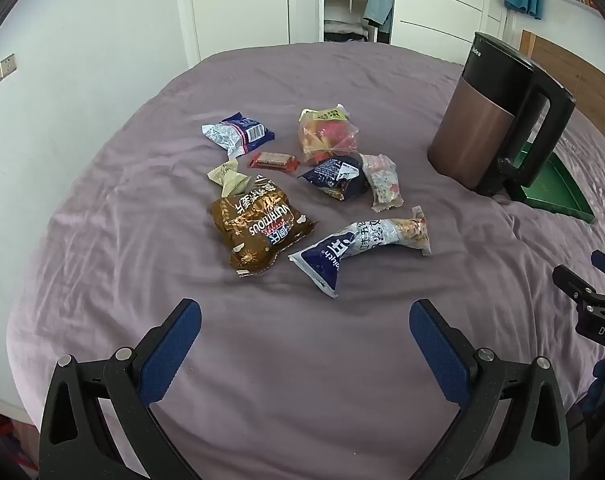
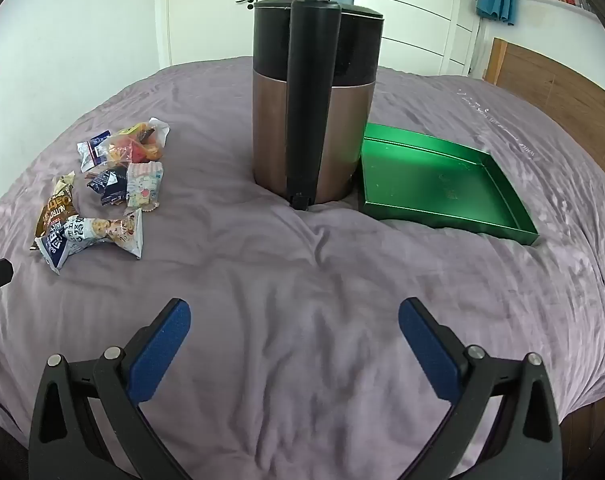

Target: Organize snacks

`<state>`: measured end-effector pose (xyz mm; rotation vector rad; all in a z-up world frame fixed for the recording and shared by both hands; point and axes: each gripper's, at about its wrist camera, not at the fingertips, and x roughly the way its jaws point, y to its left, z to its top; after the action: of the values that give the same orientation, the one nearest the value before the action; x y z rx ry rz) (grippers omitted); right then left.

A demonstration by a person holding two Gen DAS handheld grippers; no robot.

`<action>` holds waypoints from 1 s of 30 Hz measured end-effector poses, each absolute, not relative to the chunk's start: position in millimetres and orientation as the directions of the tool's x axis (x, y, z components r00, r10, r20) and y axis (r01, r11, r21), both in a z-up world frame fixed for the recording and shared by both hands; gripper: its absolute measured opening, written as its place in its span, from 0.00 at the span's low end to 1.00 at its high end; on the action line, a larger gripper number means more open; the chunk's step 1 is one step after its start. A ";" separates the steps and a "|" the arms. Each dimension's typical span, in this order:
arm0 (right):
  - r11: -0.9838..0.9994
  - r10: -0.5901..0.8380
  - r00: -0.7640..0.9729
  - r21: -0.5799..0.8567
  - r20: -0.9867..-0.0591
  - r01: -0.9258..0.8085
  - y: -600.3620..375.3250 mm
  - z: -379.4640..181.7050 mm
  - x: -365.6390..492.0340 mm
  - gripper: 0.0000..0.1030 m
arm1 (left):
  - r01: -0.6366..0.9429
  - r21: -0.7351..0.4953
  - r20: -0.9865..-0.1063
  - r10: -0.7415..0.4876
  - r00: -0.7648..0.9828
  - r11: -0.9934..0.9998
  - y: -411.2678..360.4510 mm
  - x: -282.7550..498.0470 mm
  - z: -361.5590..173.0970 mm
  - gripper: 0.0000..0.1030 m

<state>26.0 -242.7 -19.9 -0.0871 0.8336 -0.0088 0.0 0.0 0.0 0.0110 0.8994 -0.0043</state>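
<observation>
Several snack packets lie in a loose pile on a purple bedsheet: a brown oat bag (image 1: 258, 226), a blue-white bag (image 1: 358, 246), a clear bag of red and yellow sweets (image 1: 328, 136), a dark blue packet (image 1: 336, 176) and a small red bar (image 1: 273, 161). The pile also shows in the right wrist view (image 2: 102, 192) at the left. A green tray (image 2: 442, 184) lies empty at the right. My left gripper (image 1: 304, 320) is open and empty, just short of the pile. My right gripper (image 2: 294, 320) is open and empty over bare sheet.
A tall copper and black kettle (image 2: 314, 108) stands between the pile and the tray; it also shows in the left wrist view (image 1: 498, 120). A wooden headboard (image 2: 562, 92) is at the far right. White doors and an open wardrobe (image 1: 348, 0) are behind the bed.
</observation>
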 end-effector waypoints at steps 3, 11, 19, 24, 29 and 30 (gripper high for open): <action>0.997 -0.038 0.671 -0.075 -0.740 -0.026 -242.5 -19.9 26.0 1.00 | 0.008 0.012 -0.786 0.005 0.619 1.000 0.1 0.6 -0.4 0.99; 0.996 -0.041 0.673 -0.082 -0.738 -0.028 -240.8 -20.9 26.5 1.00 | 0.011 0.010 -0.785 0.001 0.619 1.000 -2.2 -0.1 -3.4 0.99; 0.996 -0.044 0.679 -0.082 -0.733 -0.024 -246.1 -19.1 24.2 1.00 | 0.018 0.011 -0.791 -0.002 0.612 1.000 -4.6 -0.3 -3.2 0.99; 0.996 -0.049 0.682 -0.084 -0.729 -0.018 -244.4 -18.1 23.4 1.00 | 0.020 0.010 -0.796 -0.005 0.605 1.000 -2.2 0.2 -3.9 0.99; 0.996 -0.054 0.687 -0.084 -0.725 -0.011 -247.2 -17.8 23.1 1.00 | 0.025 0.011 -0.797 -0.006 0.603 1.000 -2.0 0.1 -4.5 0.99; 0.996 -0.056 0.688 -0.086 -0.724 -0.010 -247.3 -18.3 22.8 1.00 | 0.025 0.010 -0.798 -0.007 0.602 1.000 -1.6 -0.2 -4.8 0.99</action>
<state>22.8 -247.3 -18.3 -0.0850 0.8124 -0.0258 -0.2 -1.6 -4.8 0.0214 0.9240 -0.0187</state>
